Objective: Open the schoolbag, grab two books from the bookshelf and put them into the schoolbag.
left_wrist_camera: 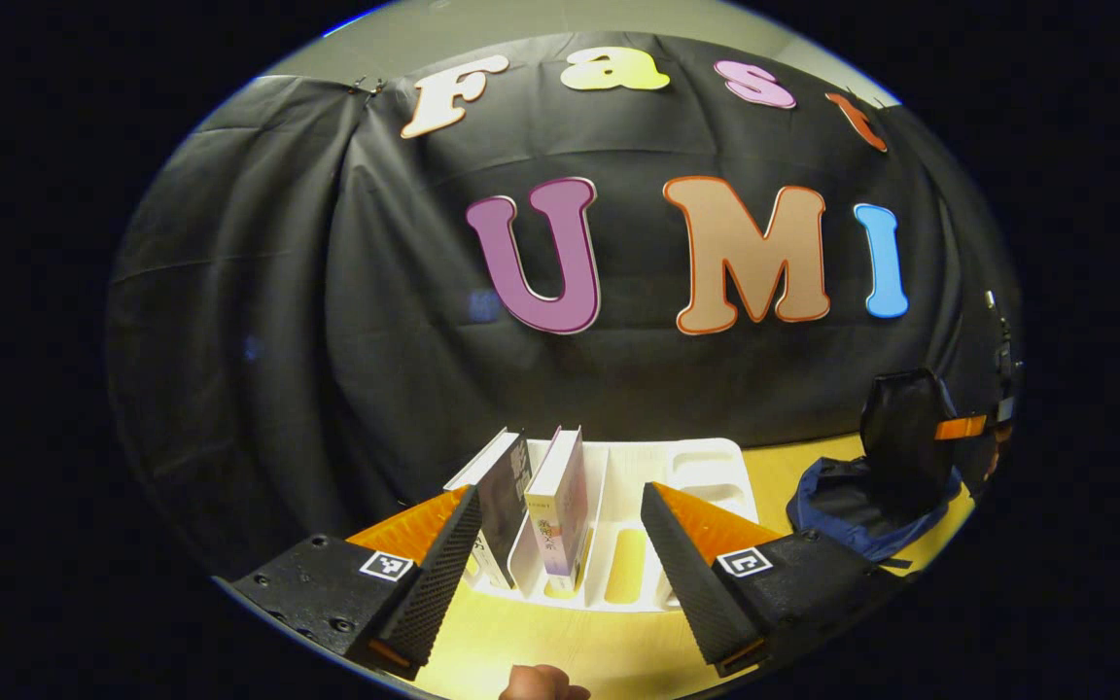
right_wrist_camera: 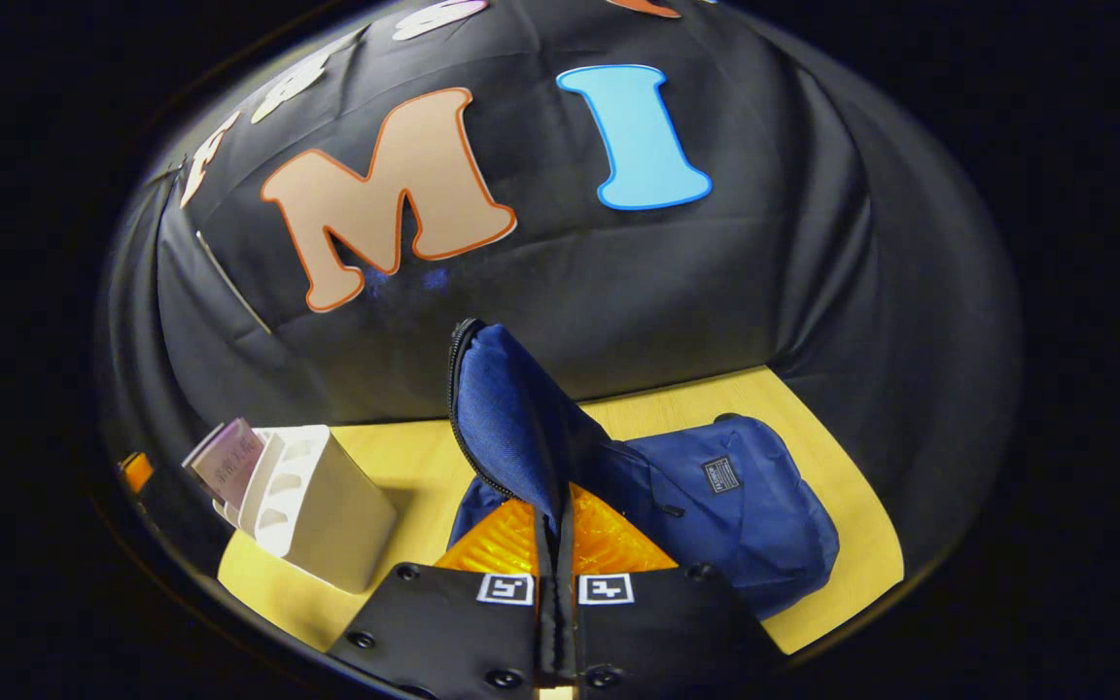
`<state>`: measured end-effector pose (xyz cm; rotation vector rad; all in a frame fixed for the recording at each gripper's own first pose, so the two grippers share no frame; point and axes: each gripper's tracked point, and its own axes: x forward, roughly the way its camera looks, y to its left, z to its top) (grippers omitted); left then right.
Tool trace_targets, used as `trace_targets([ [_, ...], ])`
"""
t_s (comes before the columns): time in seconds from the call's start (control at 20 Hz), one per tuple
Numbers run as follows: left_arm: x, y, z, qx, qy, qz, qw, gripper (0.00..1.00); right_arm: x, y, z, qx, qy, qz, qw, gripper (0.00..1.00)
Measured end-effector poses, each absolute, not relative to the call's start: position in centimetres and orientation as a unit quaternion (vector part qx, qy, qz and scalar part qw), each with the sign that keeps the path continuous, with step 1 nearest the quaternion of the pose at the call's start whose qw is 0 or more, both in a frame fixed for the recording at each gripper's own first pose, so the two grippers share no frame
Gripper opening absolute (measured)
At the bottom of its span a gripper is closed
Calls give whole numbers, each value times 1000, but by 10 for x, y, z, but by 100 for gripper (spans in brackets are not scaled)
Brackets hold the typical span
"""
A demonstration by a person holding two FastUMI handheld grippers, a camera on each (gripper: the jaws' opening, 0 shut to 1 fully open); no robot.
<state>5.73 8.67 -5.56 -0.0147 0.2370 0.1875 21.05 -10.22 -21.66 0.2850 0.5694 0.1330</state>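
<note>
Left gripper (left_wrist_camera: pixel 560 544): jaws spread wide, hovering over the yellow wooden tabletop (left_wrist_camera: pixel 570 651), aimed at the white plastic slotted bookshelf (left_wrist_camera: pixel 686 476). Two upright books sit in its left slots: a dark-covered book (left_wrist_camera: pixel 504 506) and a pale-spined book (left_wrist_camera: pixel 560 506); fingers flank them, contact unclear. Right gripper (right_wrist_camera: pixel 556 544): jaws pressed together, pinching the zipper-edged flap (right_wrist_camera: pixel 502 408) of the navy blue fabric schoolbag (right_wrist_camera: pixel 745 515), lifted upright; the bag lies on the table right of the shelf.

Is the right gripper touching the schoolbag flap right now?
Touching. In the right gripper view, the right gripper has its jaws shut on the schoolbag flap, lifting it off the schoolbag.
</note>
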Motion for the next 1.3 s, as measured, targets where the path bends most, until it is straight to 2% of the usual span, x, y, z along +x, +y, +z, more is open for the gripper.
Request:
trace_targets([
  [0.1, 72, 90, -60, -1, 129, 86, 988, 96, 210, -104, -215, 144, 279, 65, 947, 6],
  [0.25, 102, 95, -68, 9, 160, 64, 985, 96, 209, -106, -215, 144, 281, 66, 946, 0],
  [0.35, 118, 101, -82, 4, 198, 57, 979, 96, 208, -106, -215, 148, 281, 64, 946, 4],
  [0.5, 137, 108, -103, 0, 251, 49, 967, 97, 207, -108, -216, 151, 280, 64, 946, 1],
  [0.6, 149, 109, -112, -3, 290, 38, 956, 97, 207, -108, -215, 153, 281, 63, 945, 6],
  [0.75, 165, 112, -127, 2, 342, 24, 939, 97, 207, -110, -214, 152, 279, 61, 946, 3],
  [0.8, 168, 112, -132, 0, 357, 20, 934, 97, 206, -109, -214, 150, 279, 62, 947, 6],
  [0.85, 174, 109, -135, -9, 369, 14, 929, 97, 206, -110, -214, 147, 279, 62, 947, 3],
  [0.9, 174, 109, -141, -13, 387, 13, 922, 97, 206, -109, -213, 146, 279, 61, 947, 5],
  [0.95, 178, 111, -144, -10, 398, 11, 917, 97, 206, -108, -213, 145, 279, 61, 947, 3],
  [1.05, 185, 117, -150, 9, 412, 15, 911, 98, 207, -108, -214, 142, 280, 62, 948, 6],
  [1.15, 190, 119, -155, 17, 426, 12, 904, 97, 206, -108, -213, 140, 280, 62, 948, 3],
  [1.2, 191, 120, -156, 22, 433, 9, 901, 100, 206, -107, -213, 141, 280, 61, 948, 3],
  [1.3, 196, 121, -164, 40, 450, -4, 892, 97, 205, -109, -213, 147, 281, 60, 946, 3],
])
